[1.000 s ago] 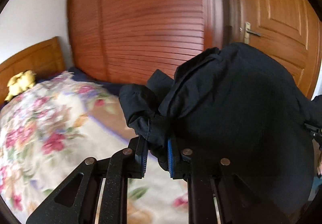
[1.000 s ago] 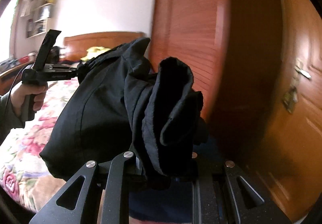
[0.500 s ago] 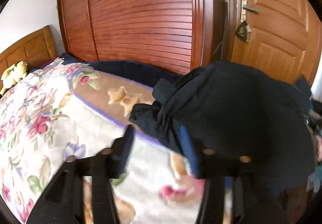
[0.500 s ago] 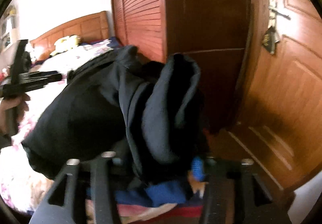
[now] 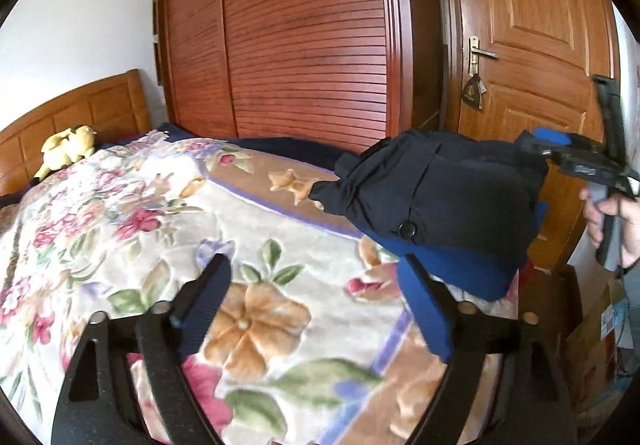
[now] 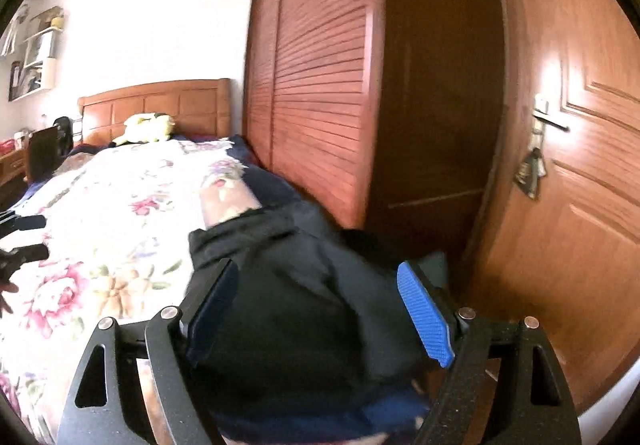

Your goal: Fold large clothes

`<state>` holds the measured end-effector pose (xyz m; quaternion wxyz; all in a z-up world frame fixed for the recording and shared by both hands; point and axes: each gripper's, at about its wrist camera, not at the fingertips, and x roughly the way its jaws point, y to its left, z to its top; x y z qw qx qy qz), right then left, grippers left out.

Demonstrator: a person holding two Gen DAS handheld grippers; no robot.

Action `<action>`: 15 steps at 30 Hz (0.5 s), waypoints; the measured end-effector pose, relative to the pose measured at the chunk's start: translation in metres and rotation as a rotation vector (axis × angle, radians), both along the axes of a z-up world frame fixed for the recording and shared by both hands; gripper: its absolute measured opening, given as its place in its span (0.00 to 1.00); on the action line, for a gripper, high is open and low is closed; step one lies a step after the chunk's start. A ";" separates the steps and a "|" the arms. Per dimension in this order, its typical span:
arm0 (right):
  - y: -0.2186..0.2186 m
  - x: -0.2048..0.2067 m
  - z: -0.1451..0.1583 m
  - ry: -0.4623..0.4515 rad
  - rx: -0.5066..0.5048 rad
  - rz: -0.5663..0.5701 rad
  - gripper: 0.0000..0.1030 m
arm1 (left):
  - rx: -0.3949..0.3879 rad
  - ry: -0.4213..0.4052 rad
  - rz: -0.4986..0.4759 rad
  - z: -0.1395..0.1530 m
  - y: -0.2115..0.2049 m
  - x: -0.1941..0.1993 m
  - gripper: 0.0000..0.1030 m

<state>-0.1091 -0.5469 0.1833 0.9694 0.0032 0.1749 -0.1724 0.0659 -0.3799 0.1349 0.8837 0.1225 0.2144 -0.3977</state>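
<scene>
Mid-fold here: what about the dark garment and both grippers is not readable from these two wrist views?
- Dark garment, left wrist view: its far side is hidden by its own bulk.
- Same garment, right wrist view: motion blur hides the fold edges; the bottom edge cuts it off.
- Right gripper, jaws opening: blur hides any contact between pads and cloth.
- Left gripper, jaws opening: only blanket shows between them.

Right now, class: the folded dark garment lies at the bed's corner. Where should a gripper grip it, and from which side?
Grip the dark garment at its loose bunched end toward the headboard, coming from over the floral blanket: that end sticks out thin, clear of the bulk.
</scene>
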 end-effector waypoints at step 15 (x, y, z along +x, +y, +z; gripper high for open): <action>-0.039 0.066 -0.067 0.176 0.093 -0.048 0.81 | -0.026 -0.024 -0.025 -0.001 0.013 -0.044 0.85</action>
